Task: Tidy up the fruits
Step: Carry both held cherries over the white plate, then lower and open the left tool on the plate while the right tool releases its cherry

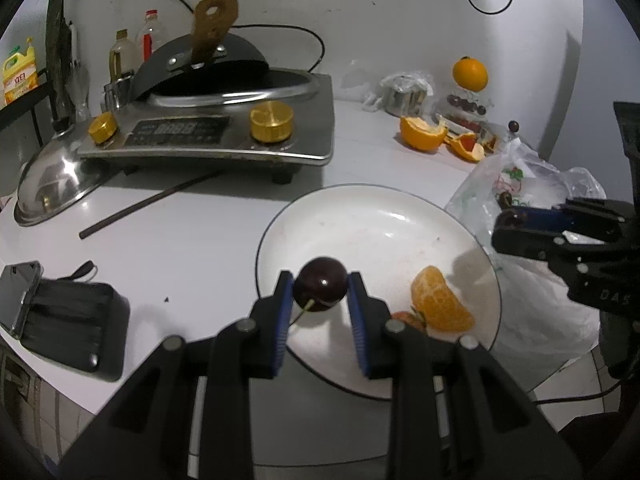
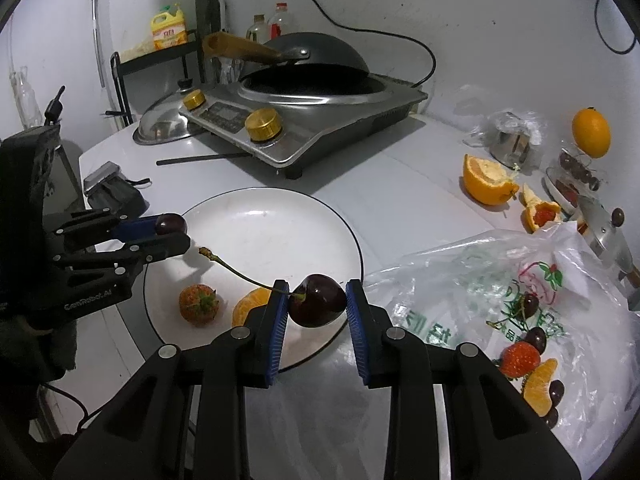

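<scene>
Left wrist view: left gripper [image 1: 320, 286] closed on a dark cherry [image 1: 320, 289], held above the near rim of the white plate [image 1: 372, 216]. On plate, orange segment [image 1: 442, 300] beside a strawberry [image 1: 408, 318]. Right gripper [image 1: 510, 228] at right, over the plastic bag [image 1: 540, 184].

Right wrist view: right gripper [image 2: 317, 300] clamped on second cherry [image 2: 317, 300] with long stem, over plate edge. More fruits lying in bag. Induction cooker [image 2: 304, 120] behind.
</scene>
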The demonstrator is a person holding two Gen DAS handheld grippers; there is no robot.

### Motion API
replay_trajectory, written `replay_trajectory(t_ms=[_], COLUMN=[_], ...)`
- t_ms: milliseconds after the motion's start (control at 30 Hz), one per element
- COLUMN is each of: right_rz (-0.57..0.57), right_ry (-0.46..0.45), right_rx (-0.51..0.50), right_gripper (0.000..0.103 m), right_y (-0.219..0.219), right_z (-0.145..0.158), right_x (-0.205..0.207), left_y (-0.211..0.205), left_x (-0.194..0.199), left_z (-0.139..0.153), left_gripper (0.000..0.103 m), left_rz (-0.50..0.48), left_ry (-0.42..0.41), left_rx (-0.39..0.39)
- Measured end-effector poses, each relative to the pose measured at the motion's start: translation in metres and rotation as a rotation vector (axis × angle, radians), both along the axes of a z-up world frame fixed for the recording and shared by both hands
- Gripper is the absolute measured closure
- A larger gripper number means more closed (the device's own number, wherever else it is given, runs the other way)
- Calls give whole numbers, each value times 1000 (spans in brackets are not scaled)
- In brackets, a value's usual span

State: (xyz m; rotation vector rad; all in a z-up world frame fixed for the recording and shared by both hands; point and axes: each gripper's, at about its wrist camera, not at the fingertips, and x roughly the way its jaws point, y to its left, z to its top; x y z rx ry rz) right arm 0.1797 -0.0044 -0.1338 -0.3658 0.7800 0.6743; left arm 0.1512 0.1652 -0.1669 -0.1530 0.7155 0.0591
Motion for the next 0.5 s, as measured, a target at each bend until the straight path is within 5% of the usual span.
replay_trajectory(t_ms=[500], right_rz=[-30], right_ry=[49], right_rx=[-63], right_gripper=[72], right_y=[16], right_z=[-27], right_x=[18], left_y=[-3], left_x=[7], left_z=[-10], left_gripper=[74], left_rz=[-33], left_ry=[22], left_rx=[-12])
